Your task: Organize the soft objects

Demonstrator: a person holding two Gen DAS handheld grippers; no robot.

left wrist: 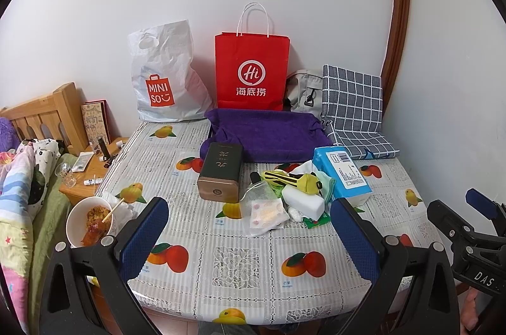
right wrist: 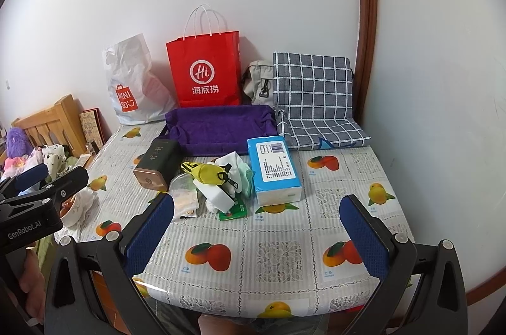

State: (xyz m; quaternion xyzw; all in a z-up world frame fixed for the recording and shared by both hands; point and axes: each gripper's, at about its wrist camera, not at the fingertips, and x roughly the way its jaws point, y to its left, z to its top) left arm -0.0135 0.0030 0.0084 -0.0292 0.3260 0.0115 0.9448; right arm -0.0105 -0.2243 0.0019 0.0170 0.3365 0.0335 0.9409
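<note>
Both grippers hover over the near edge of the surface (left wrist: 240,265), the left gripper (left wrist: 249,227) and right gripper (right wrist: 256,224) each with jaws wide and empty. Mid-surface lies one heap of soft objects (left wrist: 297,192): a yellow pouch (left wrist: 311,183), a white sponge block (left wrist: 302,203) and a mesh bag (left wrist: 267,213). One blue tissue pack (right wrist: 273,170) sits right of it, one purple cloth tray (right wrist: 218,126) beyond, two shopping bags behind: one red (left wrist: 251,71), one white (left wrist: 166,75).
</note>
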